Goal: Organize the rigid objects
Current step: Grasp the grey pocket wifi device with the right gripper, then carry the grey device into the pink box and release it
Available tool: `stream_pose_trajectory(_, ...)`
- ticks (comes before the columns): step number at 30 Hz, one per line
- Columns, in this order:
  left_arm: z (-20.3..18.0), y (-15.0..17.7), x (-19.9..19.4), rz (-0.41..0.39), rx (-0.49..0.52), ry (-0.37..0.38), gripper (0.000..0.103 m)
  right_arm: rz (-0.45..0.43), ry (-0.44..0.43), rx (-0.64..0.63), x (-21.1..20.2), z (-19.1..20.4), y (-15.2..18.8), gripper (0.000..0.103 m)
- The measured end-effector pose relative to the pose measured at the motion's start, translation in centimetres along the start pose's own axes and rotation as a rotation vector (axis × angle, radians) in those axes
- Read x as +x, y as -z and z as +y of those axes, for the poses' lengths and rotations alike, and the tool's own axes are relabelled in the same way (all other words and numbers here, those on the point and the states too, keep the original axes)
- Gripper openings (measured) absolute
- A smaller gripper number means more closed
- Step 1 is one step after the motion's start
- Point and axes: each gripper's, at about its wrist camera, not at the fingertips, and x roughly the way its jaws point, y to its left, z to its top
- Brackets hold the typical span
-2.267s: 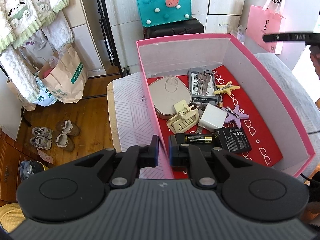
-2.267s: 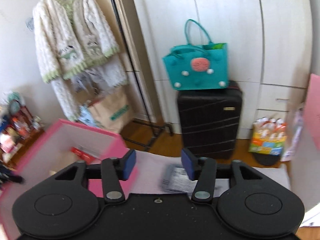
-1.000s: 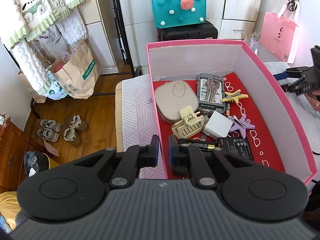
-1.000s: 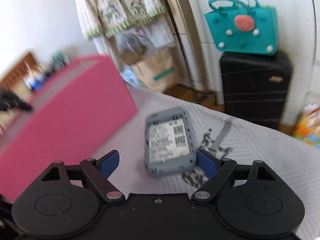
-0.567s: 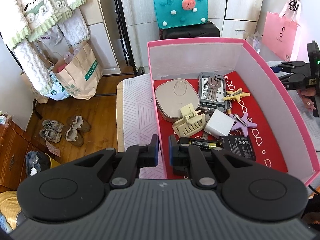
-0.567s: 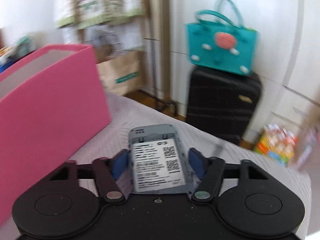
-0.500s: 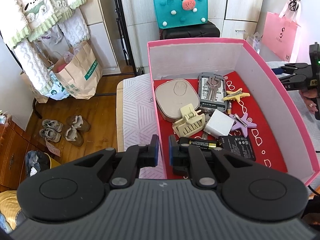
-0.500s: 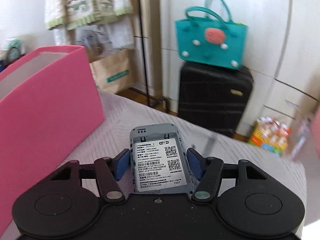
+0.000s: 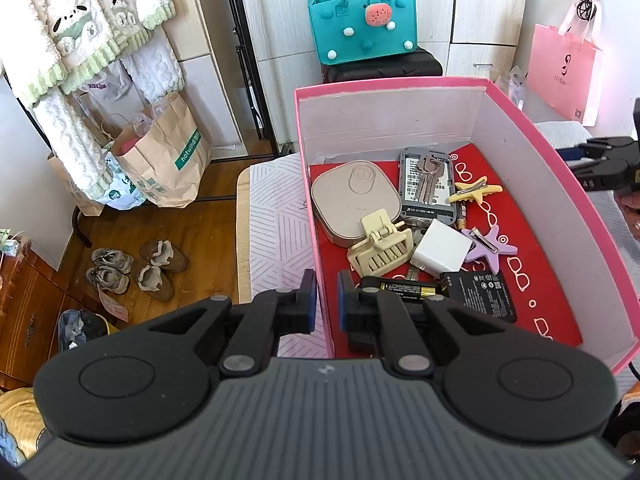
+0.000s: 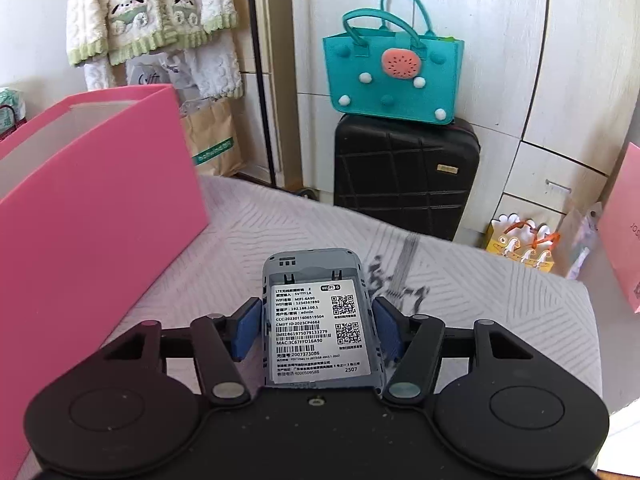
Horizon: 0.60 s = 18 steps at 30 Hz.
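My left gripper is shut on the near left wall of the pink box. Inside lie a beige case, a grey device with keys, a cream hair claw, a white charger, a battery, a black battery pack and star clips. My right gripper is shut on a grey WiFi router shell with its white label up, held above the bed, right of the pink box. The right gripper also shows in the left wrist view beyond the box's right wall.
A patterned bedcover lies under the box. A black suitcase with a teal bag stands behind the bed. Paper bags and shoes are on the wooden floor at left. A pink bag hangs at right.
My right gripper closed on the grey router shell that lay on the bed and lifted it. My left gripper stayed clamped on the box wall.
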Motion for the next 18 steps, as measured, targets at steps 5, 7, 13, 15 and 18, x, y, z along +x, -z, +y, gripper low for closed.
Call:
stream_pose_trajectory(5,0.1,-0.2,-0.4,0.008,-0.004,0.008,0.009,-0.009,0.038,-0.033,-1.7,0.7,0.0,0.065)
stream_pose_trajectory(7,-0.1,-0.2,-0.4,0.007,0.012,-0.002,0.009,-0.026,0.049,-0.042,-2.9,1.0,-0.4,0.065)
stream_pose_trajectory(13,0.0,-0.1,-0.3,0.009,0.044,0.009,0.009,-0.152,0.014,-0.038,-7.3,3.5,-1.6,0.065)
stream_pose_trajectory(15,0.2,-0.1,-0.2,0.013,0.042,0.019,0.009,-0.191,-0.019,-0.044,-8.6,4.7,-2.2,0.065)
stream_pose_trajectory(18,0.4,0.1,-0.3,0.009,0.039,0.034,0.009,-0.24,-0.052,-0.09,-10.1,6.7,-2.9,0.065)
